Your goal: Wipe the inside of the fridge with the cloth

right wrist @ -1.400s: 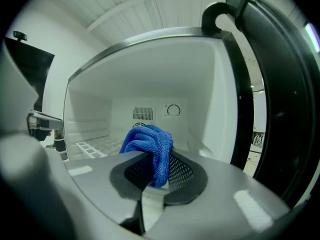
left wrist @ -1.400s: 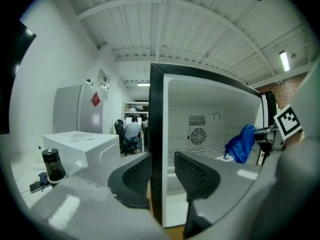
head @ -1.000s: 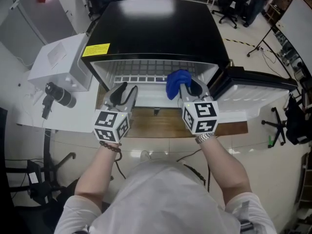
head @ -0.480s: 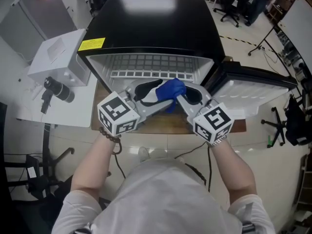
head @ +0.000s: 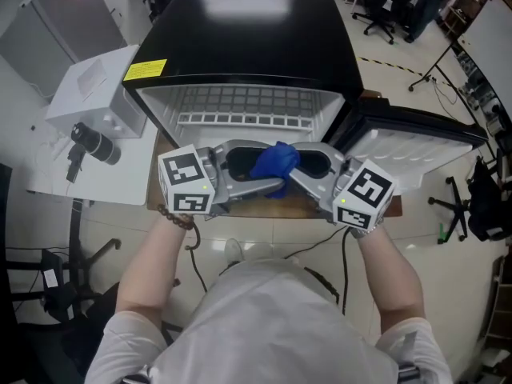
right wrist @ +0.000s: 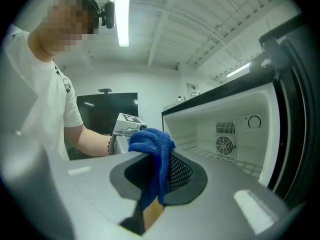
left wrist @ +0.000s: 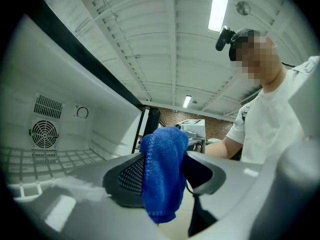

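**While the cloth hangs between two claws: sort the hand-over first**

Since nothing is inside the small black fridge (head: 248,38) with the white interior yet, I'd call this a regrip, not wiping. The fuzzy blue terry cloth (head: 274,160) hangs just in front of the open box, above the edge of the wooden desk (head: 308,208). Both claws point at each other across it.

The right claw (head: 294,165) is pinching the cloth, jaws pressed nearly together on a fold, with the rest drooping below. The left claw (head: 254,166) is spread wide and its jaws have just been opening. The cloth sits between them, against one mesh pad by the look of it, but not squeezed.

My take on doing it well: if the left is taking over, push it in so the pads land on the thick bunched part, not the dangling tail. Close fully before the right lets go. A fat wad sticking out past the tips should wipe better than a thin corner. Then go in level over the white grid shelf (head: 240,102) and keep clear of the open door (head: 408,146) on the right.
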A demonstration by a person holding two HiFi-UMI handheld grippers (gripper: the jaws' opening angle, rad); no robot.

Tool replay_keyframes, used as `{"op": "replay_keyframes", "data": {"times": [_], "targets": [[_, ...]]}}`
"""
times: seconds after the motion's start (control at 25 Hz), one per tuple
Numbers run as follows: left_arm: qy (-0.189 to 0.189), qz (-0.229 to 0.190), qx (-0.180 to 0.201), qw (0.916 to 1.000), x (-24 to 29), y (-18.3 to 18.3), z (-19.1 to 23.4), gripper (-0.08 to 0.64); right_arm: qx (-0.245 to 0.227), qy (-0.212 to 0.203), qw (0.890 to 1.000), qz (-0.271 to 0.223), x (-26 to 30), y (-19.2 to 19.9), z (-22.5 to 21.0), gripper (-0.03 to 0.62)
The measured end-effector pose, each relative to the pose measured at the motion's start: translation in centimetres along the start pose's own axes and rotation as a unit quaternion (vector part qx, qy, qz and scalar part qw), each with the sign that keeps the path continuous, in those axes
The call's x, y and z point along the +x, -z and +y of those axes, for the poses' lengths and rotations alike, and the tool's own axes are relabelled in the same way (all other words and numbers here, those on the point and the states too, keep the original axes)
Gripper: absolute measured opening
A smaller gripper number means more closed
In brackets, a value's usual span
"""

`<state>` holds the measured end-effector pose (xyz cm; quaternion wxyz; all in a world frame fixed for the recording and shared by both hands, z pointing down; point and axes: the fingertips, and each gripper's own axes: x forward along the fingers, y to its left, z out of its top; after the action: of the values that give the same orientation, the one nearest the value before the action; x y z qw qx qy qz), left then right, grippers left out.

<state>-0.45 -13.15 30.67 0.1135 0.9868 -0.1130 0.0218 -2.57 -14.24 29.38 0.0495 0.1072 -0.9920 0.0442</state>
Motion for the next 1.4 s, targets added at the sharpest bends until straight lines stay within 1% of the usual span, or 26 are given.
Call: {"op": "replay_keyframes", "data": {"times": [0.2, 0.4, 0.48, 0.56, 0.64, 0.68, 0.88, 1.04, 1.16, 1.2, 1.4], "targets": [[0.002, 0.001, 0.007, 1.0, -0.9, 0.1, 0.1, 0.2, -0.002, -0.006, 1.0, 0.003, 0.5, -0.3, 0.2, 0.044], [0.008, -0.002, 0.013, 0.9999, 0.2, -0.1, -0.6, 0.155, -0.005, -0.014, 1.0, 0.012, -1.1, -0.5, 0.2, 0.044], [0.005, -0.003, 0.018, 0.9998, -0.1, -0.1, -0.4, 0.143, -0.008, -0.012, 1.0, 0.017, -0.8, -0.6, 0.2, 0.044], [-0.008, -0.004, 0.024, 0.9997, -0.6, -0.2, 0.0, 0.125, -0.011, -0.002, 1.0, 0.018, -0.5, -0.7, 0.0, 0.044], [-0.028, -0.005, 0.031, 0.9991, -0.7, -0.2, 0.6, 0.081, -0.016, 0.014, 1.0, 0.022, -0.7, -0.7, -0.4, 0.048], [-0.037, -0.005, 0.036, 0.9987, -0.6, -0.3, 0.8, 0.077, -0.019, 0.024, 0.999, 0.024, -0.9, -0.6, -0.7, 0.048], [-0.078, 0.008, 0.073, 0.9943, 0.9, -0.1, 1.5, 0.068, -0.028, 0.067, 0.997, 0.034, -2.0, 0.0, -1.9, 0.048], [-0.108, 0.004, 0.092, 0.9899, 0.9, -0.2, 2.0, 0.066, -0.028, 0.097, 0.994, 0.037, -2.0, 0.2, -2.5, 0.052], [-0.128, -0.002, 0.099, 0.9867, 1.0, -0.5, 2.4, 0.066, -0.031, 0.112, 0.992, 0.042, -2.6, 0.4, -2.7, 0.065], [-0.132, -0.004, 0.101, 0.986, 1.0, -0.6, 2.6, 0.066, -0.031, 0.114, 0.992, 0.044, -2.8, 0.5, -2.7, 0.08], [-0.163, -0.015, 0.106, 0.9808, 1.0, -1.2, 3.6, 0.066, -0.033, 0.126, 0.99, 0.048, -3.5, 0.7, -2.8, 0.095]]}}
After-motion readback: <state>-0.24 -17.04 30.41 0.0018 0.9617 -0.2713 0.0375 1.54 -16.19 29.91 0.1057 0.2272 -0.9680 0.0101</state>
